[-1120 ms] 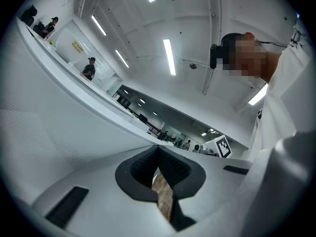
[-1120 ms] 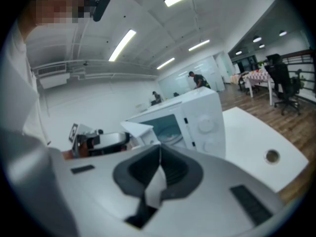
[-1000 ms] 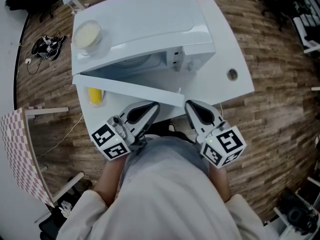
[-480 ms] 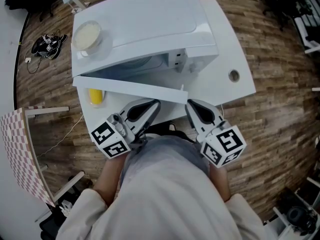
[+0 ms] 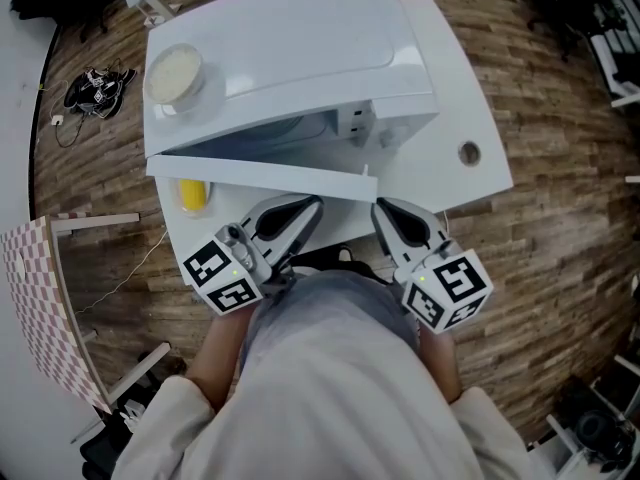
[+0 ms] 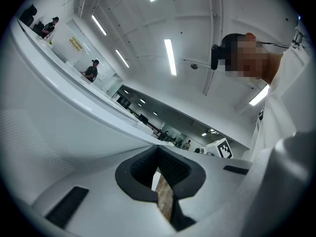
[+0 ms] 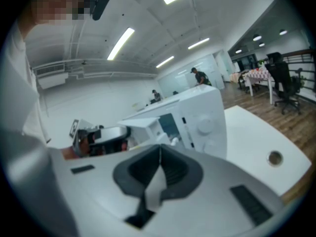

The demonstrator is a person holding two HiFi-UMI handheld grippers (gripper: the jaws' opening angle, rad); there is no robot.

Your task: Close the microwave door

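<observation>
Long ceiling strips (image 6: pixel 169 57) light everything brightly and evenly, leaving a soft sheen on top of the white microwave (image 5: pixel 290 48). Both my gripper views bend hard into black corners, and the right one looks soft and blurred close up.

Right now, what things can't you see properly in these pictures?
- Inside of the microwave: in the head view, its top and the door cover it. The right gripper view shows it blurred.
- Yellow thing: in the head view, the door hides part of it, so I can't tell what it is.
- Whether the left claw touches the door: too small to tell in the head view.
</observation>
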